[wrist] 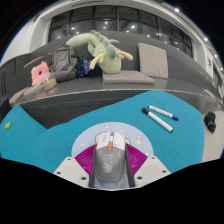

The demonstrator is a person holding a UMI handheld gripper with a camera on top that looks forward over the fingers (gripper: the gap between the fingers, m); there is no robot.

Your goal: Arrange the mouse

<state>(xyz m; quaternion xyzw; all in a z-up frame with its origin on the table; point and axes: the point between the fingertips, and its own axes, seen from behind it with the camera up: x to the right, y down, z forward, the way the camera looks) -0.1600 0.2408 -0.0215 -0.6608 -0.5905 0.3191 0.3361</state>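
Observation:
A grey computer mouse point(110, 158) with an orange scroll wheel sits between my two fingers, over a blue mat point(60, 128) on the table. My gripper point(110, 165) is shut on the mouse: the magenta pads point(84, 158) press on its two sides. The mouse's back end is hidden at the gripper's body.
Two white markers with blue caps point(160, 116) lie on the blue mat ahead to the right. A small black object point(210, 121) sits at the far right. Beyond the table a grey sofa point(110, 80) holds a green plush toy point(100, 48), a pink toy point(40, 72) and a dark bag point(64, 62).

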